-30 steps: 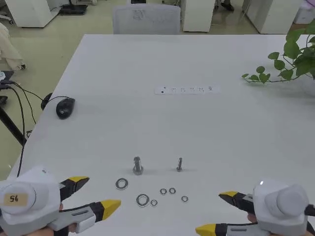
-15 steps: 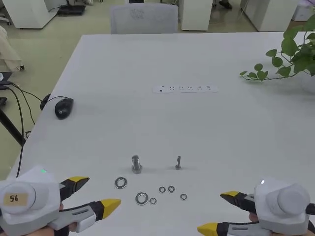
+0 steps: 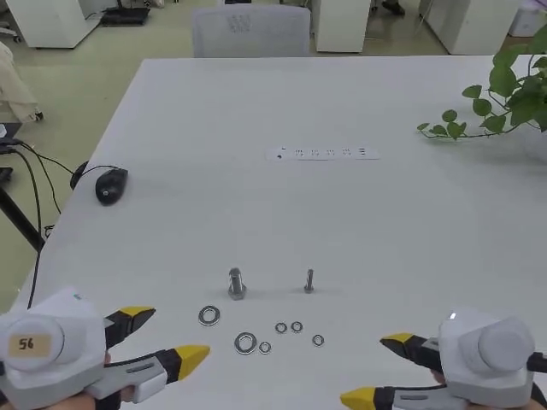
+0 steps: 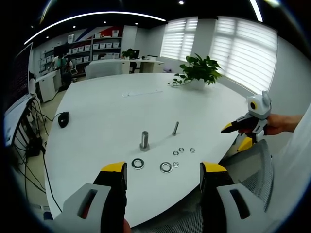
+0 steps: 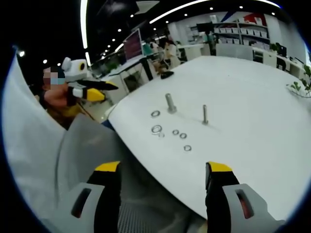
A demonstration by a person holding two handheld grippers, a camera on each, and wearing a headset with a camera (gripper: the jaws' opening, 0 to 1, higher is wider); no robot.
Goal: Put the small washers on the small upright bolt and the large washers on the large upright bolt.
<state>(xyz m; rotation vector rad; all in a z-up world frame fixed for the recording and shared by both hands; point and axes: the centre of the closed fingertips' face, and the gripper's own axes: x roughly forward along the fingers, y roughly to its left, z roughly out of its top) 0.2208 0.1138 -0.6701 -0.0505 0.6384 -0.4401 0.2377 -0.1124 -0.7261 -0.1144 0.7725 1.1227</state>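
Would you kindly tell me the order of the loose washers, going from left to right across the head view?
left large washer → right large washer → first small washer → second small washer → third small washer → fourth small washer

table (image 3: pixel 410 256): smooth, matt white
large bolt (image 3: pixel 237 285): shiny bare metal
small bolt (image 3: pixel 308 281): shiny metal
washers (image 3: pixel 246 343): bright metal
left gripper (image 3: pixel 173 333): smooth white plastic
right gripper (image 3: pixel 369 370): same plastic
mouse (image 3: pixel 111 184): black plastic

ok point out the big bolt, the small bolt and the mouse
big bolt (image 3: pixel 237 285), head view, middle of its shaft
small bolt (image 3: pixel 309 281), head view, middle of its shaft
mouse (image 3: pixel 111 184), head view, top of its body
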